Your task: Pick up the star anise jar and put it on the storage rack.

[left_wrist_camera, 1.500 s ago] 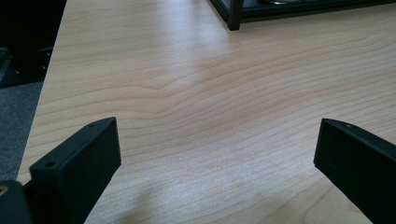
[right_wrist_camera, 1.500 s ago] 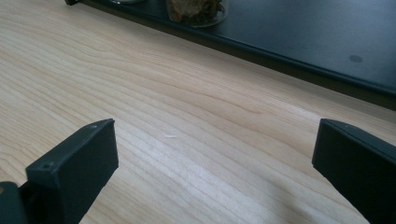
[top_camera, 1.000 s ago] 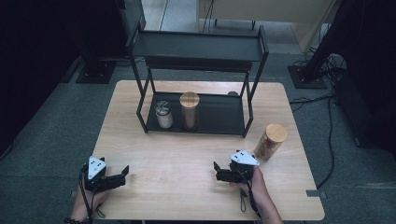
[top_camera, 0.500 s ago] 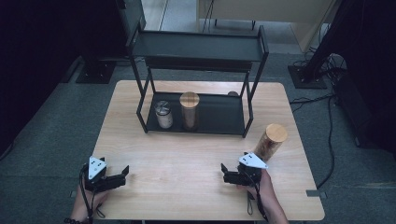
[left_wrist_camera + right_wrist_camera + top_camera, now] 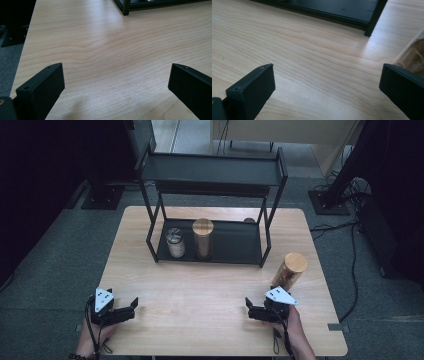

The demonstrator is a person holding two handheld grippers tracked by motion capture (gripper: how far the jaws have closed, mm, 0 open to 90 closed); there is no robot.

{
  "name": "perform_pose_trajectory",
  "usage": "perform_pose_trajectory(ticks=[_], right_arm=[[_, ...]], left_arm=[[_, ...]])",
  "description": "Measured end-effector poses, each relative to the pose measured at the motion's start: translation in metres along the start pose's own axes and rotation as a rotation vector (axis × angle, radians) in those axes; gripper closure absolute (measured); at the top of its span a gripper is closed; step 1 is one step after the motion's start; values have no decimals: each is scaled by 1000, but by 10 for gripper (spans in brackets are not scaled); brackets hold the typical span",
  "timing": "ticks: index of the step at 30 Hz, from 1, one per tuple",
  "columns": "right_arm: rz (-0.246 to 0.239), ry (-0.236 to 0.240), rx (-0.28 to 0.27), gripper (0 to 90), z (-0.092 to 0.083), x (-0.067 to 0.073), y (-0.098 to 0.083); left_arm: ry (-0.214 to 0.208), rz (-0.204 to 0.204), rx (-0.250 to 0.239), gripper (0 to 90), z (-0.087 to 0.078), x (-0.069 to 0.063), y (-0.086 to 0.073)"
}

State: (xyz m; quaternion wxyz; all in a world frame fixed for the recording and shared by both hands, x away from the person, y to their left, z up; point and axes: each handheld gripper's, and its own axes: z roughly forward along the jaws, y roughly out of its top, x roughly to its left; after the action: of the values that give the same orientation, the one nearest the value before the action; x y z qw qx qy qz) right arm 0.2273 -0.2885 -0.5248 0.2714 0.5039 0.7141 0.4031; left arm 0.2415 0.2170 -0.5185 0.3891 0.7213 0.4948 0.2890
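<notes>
My left gripper [image 5: 131, 310] rests low over the table's near left corner, open, with bare wood between its jaws [image 5: 116, 85]. My right gripper [image 5: 249, 310] is near the front right, also open and holding nothing [image 5: 327, 85]. A tall jar with a wooden lid [image 5: 289, 272] stands on the table just behind the right gripper, and its side shows at the right edge of the right gripper view [image 5: 415, 52]. On the bottom tray of the black rack [image 5: 235, 245] stand a small glass jar with a metal lid [image 5: 175, 242] and a second tall wooden-lidded jar [image 5: 203, 239].
The black rack has an upper shelf [image 5: 215, 170] on thin legs; one leg [image 5: 375, 17] stands ahead of the right gripper. The wooden table [image 5: 200, 290] lies open between the grippers. Dark stands and cables sit on the floor around it.
My right gripper has drifted a little to the right and toward the near edge, still open. The left gripper and the jars have stayed put.
</notes>
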Motion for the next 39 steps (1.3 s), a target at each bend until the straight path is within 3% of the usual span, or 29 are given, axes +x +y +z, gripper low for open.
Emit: perform_pose_trajectory(ticks=[39], right_arm=[[17,-44,5,2,-33,-42,-21]], left_arm=[[6,-3,2,9,0,0,0]])
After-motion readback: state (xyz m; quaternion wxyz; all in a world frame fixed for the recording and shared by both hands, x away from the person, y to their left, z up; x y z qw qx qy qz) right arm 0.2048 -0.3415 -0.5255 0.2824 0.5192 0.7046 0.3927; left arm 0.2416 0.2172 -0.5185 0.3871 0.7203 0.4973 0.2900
